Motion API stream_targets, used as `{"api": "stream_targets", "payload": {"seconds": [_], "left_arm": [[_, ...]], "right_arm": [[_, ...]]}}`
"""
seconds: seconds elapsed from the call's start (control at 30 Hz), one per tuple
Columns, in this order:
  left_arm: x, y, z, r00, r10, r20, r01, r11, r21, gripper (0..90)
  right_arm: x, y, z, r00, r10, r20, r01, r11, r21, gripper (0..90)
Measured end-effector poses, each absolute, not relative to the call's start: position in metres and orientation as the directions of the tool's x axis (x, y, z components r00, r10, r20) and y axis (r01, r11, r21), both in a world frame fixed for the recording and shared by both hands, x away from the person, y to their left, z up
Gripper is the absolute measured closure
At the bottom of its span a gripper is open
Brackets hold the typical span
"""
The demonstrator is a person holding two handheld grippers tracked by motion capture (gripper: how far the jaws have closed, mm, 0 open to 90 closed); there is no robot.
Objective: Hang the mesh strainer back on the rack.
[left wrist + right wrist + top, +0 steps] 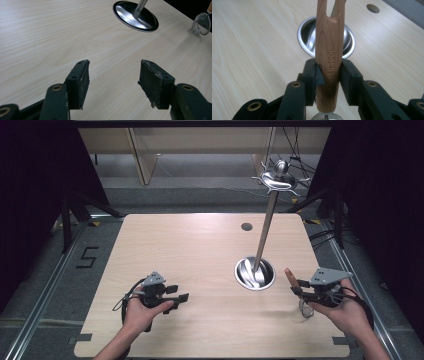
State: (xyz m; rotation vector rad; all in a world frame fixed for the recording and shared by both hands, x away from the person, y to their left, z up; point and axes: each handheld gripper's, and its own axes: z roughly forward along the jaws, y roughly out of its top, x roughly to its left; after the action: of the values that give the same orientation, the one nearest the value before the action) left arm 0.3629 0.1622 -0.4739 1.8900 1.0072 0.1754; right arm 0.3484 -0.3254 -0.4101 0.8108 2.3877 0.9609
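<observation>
Black two-jaw tools [113, 82], brass-ringed screw holes

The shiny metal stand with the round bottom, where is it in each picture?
High view: the metal stand sits right of the table's middle, its pole rising up to a top piece.
Left gripper view: its round base is at the top, right of centre.
Right gripper view: the base is behind the wooden handle held by the right gripper.
Shared landmark: the light wooden table.

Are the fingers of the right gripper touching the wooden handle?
Touching. In the right gripper view, both black fingers of the right gripper press against the sides of the wooden handle, with no gap at either side.
</observation>
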Motion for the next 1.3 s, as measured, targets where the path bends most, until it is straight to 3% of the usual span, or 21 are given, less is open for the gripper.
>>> {"api": "stream_targets", "payload": {"seconds": [0.47, 0.87, 1.0, 1.2, 1.3], "left_arm": [[0.363, 0.163, -0.473, 0.646, 0.710, -0.280, 0.565, -0.199, 0.800, 40.3], [0.362, 0.163, -0.473, 0.645, 0.709, -0.284, 0.566, -0.194, 0.801, 40.3], [0.363, 0.164, -0.473, 0.648, 0.709, -0.278, 0.563, -0.200, 0.802, 40.3], [0.363, 0.164, -0.472, 0.647, 0.710, -0.279, 0.563, -0.197, 0.803, 40.3], [0.363, 0.164, -0.472, 0.646, 0.710, -0.280, 0.562, -0.195, 0.804, 40.3]], "right_arm": [[0.342, -0.330, -0.399, -0.641, 0.766, -0.046, 0.362, 0.356, 0.862, 68.5], [0.340, -0.323, -0.384, -0.624, 0.781, 0.025, 0.340, 0.242, 0.909, 68.5], [0.342, -0.320, -0.377, -0.623, 0.782, 0.014, 0.293, 0.216, 0.931, 68.4], [0.339, -0.316, -0.364, -0.603, 0.793, 0.092, 0.350, 0.159, 0.923, 68.4], [0.340, -0.315, -0.360, -0.614, 0.786, 0.075, 0.324, 0.164, 0.932, 68.4]]}}
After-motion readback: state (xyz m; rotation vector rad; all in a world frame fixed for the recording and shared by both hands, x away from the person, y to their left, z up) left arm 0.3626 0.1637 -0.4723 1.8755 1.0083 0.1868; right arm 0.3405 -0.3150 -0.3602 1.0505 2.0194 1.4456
